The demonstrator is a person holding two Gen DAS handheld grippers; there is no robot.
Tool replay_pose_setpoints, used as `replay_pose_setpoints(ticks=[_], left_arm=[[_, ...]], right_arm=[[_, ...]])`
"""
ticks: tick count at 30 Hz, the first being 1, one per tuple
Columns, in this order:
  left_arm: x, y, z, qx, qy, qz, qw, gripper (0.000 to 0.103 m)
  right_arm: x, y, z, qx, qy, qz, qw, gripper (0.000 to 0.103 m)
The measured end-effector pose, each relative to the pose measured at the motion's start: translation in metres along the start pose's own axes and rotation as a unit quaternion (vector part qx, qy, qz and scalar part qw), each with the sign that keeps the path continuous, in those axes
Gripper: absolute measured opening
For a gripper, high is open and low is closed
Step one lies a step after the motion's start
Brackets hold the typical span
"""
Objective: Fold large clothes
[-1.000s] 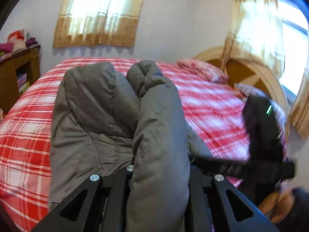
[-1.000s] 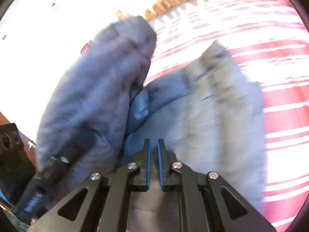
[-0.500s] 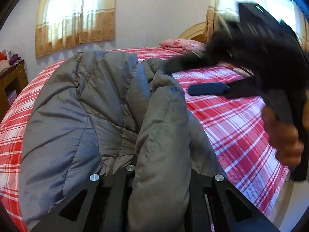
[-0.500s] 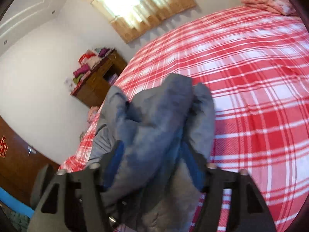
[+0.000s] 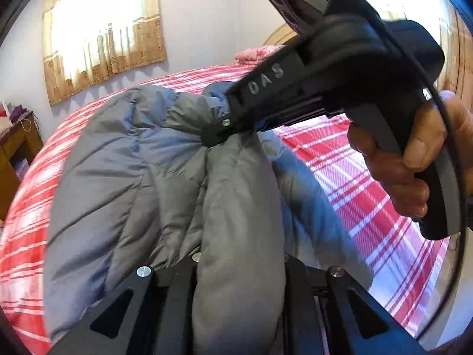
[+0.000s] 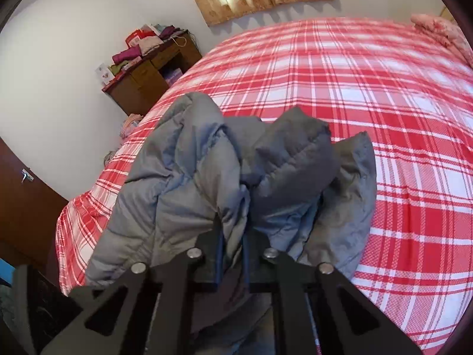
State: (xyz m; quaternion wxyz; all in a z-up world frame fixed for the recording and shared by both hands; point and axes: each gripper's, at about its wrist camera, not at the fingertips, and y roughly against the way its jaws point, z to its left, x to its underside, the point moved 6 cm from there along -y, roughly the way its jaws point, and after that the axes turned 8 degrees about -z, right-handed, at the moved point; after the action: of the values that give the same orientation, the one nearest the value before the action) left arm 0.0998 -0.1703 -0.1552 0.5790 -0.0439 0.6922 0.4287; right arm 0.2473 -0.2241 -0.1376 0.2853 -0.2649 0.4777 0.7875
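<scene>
A grey puffy quilted jacket is held bunched up above a bed with a red and white plaid cover. My left gripper is shut on a thick fold of the jacket. My right gripper is shut on another fold of the jacket. The right gripper also shows in the left wrist view, held by a hand, its fingers clamped on the jacket's upper edge. The jacket hides most of both grippers' fingertips.
A pink pillow lies at the head of the bed. A wooden dresser with piled clothes stands beside the bed. A curtained window is on the far wall. A dark wooden door is at the left.
The right gripper came in from the right, opened, and closed on the jacket's upper edge. The jacket has been lifted higher off the bed. The left gripper kept its hold.
</scene>
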Motion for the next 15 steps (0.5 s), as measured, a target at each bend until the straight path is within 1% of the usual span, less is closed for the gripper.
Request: replay_pose_setpoints(ticks=[2, 5, 8, 10, 11, 13, 14, 15], left_arm=[[0.003, 0.013, -0.002, -0.001, -0.014, 0.008, 0.9999, 0.017], [0.014, 0.038, -0.007, 0.008, -0.047, 0.017, 0.9987, 0.020], [0.025, 0.067, -0.009, 0.027, -0.060, 0.019, 0.9976, 0.022], [0.031, 0.085, -0.004, 0.051, -0.041, 0.027, 0.9975, 0.022], [0.031, 0.088, -0.003, 0.058, -0.028, 0.029, 0.9975, 0.022], [0.033, 0.097, 0.004, 0.092, 0.018, 0.041, 0.9947, 0.022], [0.033, 0.098, 0.005, 0.108, 0.034, 0.050, 0.9923, 0.022], [0.035, 0.099, 0.006, 0.111, 0.037, 0.061, 0.9913, 0.022]], right_arm=[[0.003, 0.005, -0.002, -0.006, -0.010, -0.012, 1.000, 0.009], [0.007, 0.008, -0.009, -0.012, -0.019, -0.019, 1.000, 0.009], [0.008, 0.007, -0.015, -0.017, -0.028, -0.020, 0.999, 0.008], [0.009, 0.006, -0.011, -0.031, -0.023, -0.016, 0.999, 0.008], [0.011, 0.005, -0.006, -0.032, -0.005, -0.012, 0.999, 0.008], [0.016, 0.003, 0.003, -0.029, 0.037, -0.009, 0.999, 0.009], [0.018, 0.002, 0.003, -0.032, 0.035, -0.005, 0.999, 0.009], [0.018, 0.000, 0.001, -0.037, 0.022, -0.003, 0.999, 0.008]])
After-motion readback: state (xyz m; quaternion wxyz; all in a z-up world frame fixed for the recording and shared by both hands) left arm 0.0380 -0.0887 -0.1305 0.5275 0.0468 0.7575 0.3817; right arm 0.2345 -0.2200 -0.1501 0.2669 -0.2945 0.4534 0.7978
